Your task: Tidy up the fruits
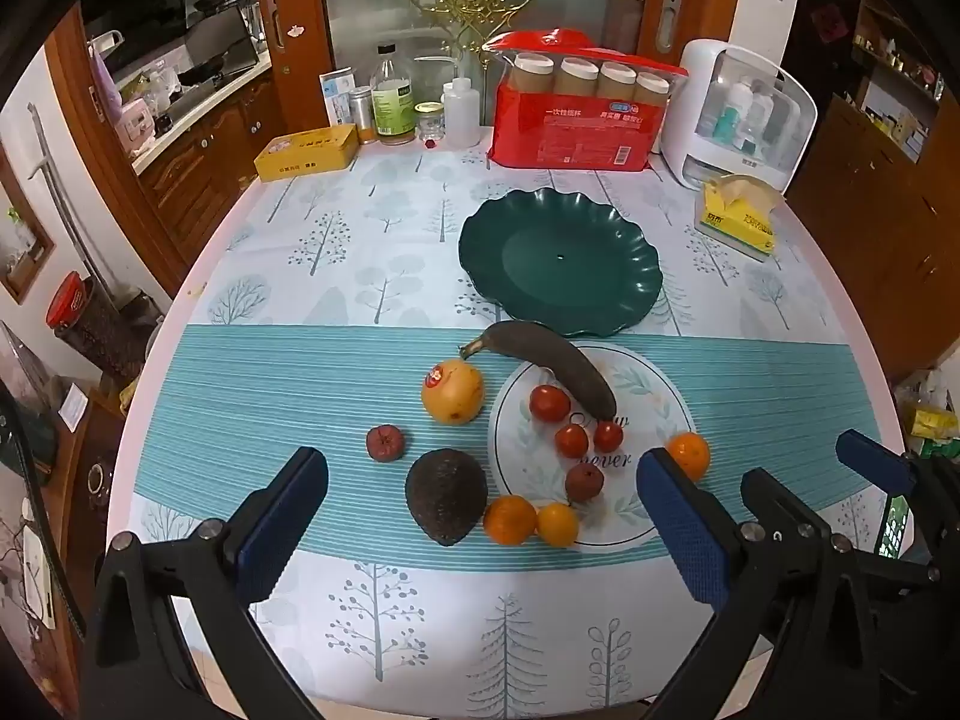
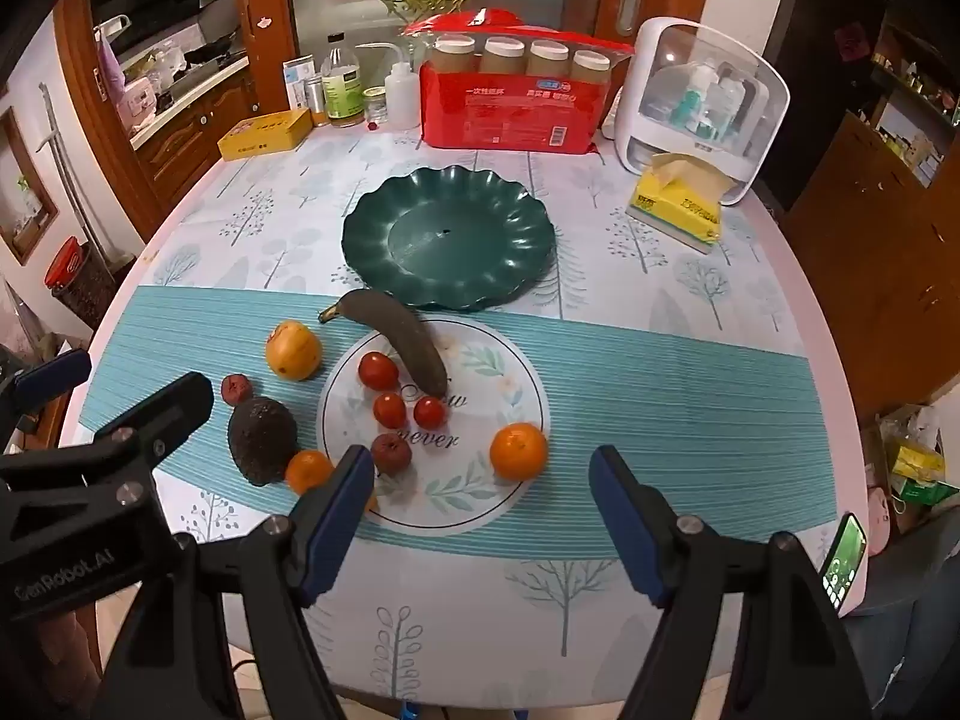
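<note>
A dark green scalloped plate [image 1: 561, 261] [image 2: 447, 240] lies empty in the middle of the table. Loose fruit sits in front of it: a brown banana [image 1: 549, 369] [image 2: 396, 342], a large orange with a sticker [image 1: 453, 391] [image 2: 294, 350], an avocado [image 1: 446, 495] [image 2: 261, 440], three cherry tomatoes [image 1: 549, 403] [image 2: 378, 370], small oranges [image 1: 510, 519] [image 2: 519, 450] and dark red dates [image 1: 385, 442] [image 2: 391, 454]. My left gripper [image 1: 480, 498] hangs open above the avocado and small oranges. My right gripper [image 2: 480, 480] is open too, above the mat near one small orange.
At the back stand a red pack of cups [image 1: 579, 114], bottles [image 1: 393, 96], a yellow tin [image 1: 306, 151], a white storage box [image 1: 741, 114] and a yellow tissue pack [image 1: 735, 219]. A phone [image 2: 843, 561] lies at the table's right front edge. The right gripper's fingers [image 1: 873, 462] show in the left wrist view.
</note>
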Demonstrator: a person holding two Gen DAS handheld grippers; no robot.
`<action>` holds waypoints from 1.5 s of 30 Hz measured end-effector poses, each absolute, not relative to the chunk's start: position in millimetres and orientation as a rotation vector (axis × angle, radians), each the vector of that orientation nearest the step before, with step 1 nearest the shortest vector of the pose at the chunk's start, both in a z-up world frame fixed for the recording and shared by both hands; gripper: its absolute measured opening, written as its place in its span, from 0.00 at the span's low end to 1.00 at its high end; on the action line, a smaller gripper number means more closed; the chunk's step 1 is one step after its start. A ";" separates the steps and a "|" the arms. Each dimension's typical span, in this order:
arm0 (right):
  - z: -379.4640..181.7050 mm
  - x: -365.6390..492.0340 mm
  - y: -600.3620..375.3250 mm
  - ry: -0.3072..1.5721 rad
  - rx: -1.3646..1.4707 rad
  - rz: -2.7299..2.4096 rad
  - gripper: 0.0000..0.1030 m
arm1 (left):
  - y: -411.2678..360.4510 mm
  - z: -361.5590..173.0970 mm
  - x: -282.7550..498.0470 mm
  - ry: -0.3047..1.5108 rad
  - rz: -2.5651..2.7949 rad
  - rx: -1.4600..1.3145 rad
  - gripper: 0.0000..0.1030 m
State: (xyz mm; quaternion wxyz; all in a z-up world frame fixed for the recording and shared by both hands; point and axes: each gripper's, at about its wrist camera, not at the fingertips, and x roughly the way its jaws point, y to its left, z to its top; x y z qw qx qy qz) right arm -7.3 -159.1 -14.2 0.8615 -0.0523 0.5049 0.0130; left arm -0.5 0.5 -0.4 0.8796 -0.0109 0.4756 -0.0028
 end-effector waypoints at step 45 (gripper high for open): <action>6.5 -19.1 -193.1 1.005 -0.055 -0.002 0.73 | -18.7 9.4 -17.1 0.986 -0.012 -0.033 0.99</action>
